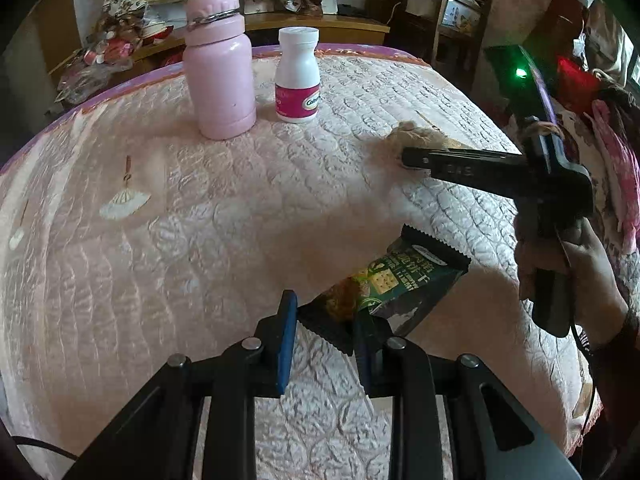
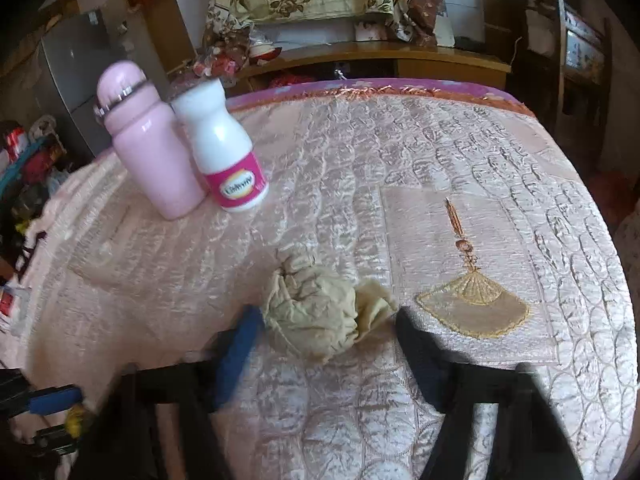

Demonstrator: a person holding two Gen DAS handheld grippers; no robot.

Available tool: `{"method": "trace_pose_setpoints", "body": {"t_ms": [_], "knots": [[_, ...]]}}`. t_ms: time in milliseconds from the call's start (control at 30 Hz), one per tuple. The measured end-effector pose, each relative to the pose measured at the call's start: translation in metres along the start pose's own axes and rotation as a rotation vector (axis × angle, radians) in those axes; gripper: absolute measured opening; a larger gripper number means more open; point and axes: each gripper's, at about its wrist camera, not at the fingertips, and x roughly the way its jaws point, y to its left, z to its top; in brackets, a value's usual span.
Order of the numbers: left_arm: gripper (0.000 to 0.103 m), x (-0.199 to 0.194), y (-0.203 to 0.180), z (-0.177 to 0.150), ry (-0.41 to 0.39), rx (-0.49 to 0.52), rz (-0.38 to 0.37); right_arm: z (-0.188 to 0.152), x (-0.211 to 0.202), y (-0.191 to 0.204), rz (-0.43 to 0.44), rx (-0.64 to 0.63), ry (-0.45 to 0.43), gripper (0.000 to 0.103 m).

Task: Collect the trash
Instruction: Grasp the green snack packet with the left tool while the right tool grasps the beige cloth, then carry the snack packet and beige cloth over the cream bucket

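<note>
The snack wrapper (image 1: 404, 284) is held pinched in the left gripper (image 1: 326, 320) — the right gripper (image 2: 326, 320), open around the crumpled tissue (image 2: 316, 312), should be closed squarely before lifting.

Pink quilted bedspread (image 1: 200, 240) with embroidered fan motifs. At 11 o'clock in the left wrist view, pink flask (image 1: 219, 60) beside white pill bottle (image 1: 298, 76); at 2 o'clock, crumpled tan wad (image 2: 316, 312), possibly tissue; at 5 o'clock, green cracker wrapper (image 1: 400, 284).

Cluttered bedroom: quilted bedspread (image 2: 360, 168)
</note>
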Motion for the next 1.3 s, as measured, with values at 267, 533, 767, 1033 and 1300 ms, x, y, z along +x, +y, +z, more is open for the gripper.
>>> {"method": "trace_pose_setpoints", "body": {"t_ms": [267,533,767,1033,1300], "knots": [[0.023,-0.011,-0.039,-0.002,-0.04,0.034,-0.07,-0.038,-0.07,-0.032,0.096,0.081,-0.062,0.029],[0.023,-0.015,-0.113,-0.007,-0.044,0.125,-0.147,-0.099,-0.154,-0.088,0.056,0.149,-0.101,0.029],[0.023,-0.022,-0.173,-0.01,-0.048,0.196,-0.197,-0.134,-0.197,-0.129,-0.041,0.177,-0.118,0.029],[0.023,-0.02,-0.24,-0.002,-0.049,0.242,-0.261,-0.169,-0.23,-0.177,-0.116,0.233,-0.137,0.029],[0.023,-0.001,-0.309,0.008,-0.042,0.286,-0.277,-0.197,-0.252,-0.232,-0.208,0.299,-0.143,0.029]]}}
